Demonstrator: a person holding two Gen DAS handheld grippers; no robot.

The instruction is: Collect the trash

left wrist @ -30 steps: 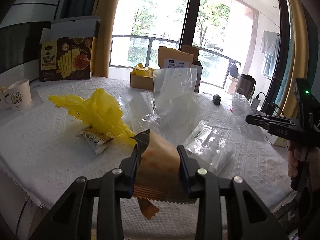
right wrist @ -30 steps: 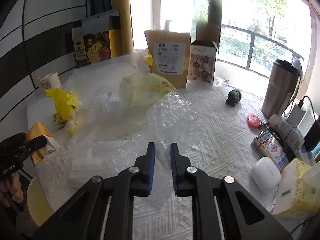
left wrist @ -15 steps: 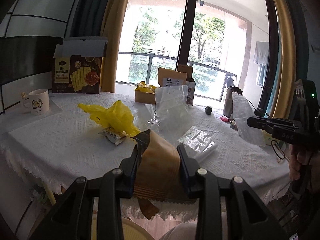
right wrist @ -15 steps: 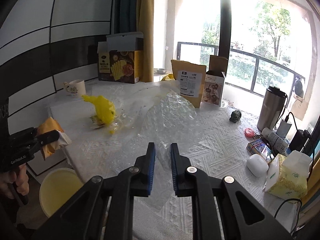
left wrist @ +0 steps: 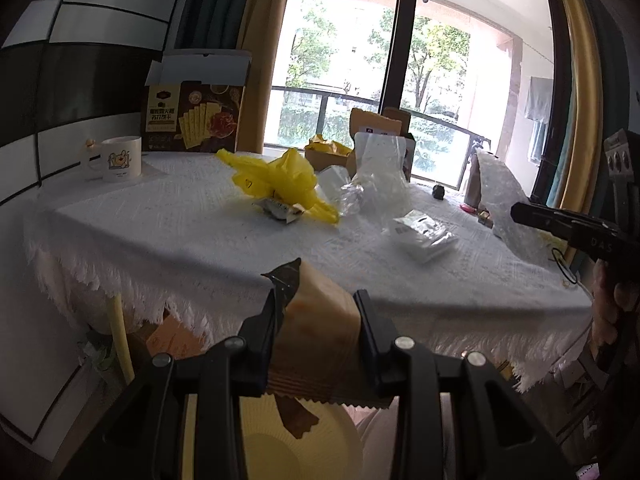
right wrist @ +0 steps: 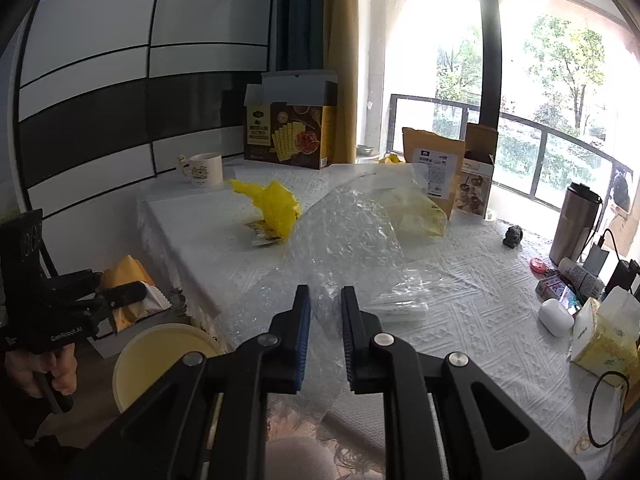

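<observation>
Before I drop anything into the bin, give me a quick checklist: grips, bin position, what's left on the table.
1. Left hand-held gripper shut on the orange snack wrapper: ok.
2. Right hand-held gripper pinching the bubble wrap sheet: ok, though the pads show a small gap.
3. Yellow bin under the wrapper: ok in the left wrist view, where the wrapper's tail hangs over the bin's opening.
4. Bubble wrap over the bin: not ok; it hangs over the table edge, right of the bin.
5. Bubble wrap free of the table: cannot tell; its far end may touch the cloth.
6. Table cleared: not ok; the yellow plastic bag and clear packets remain.
</observation>
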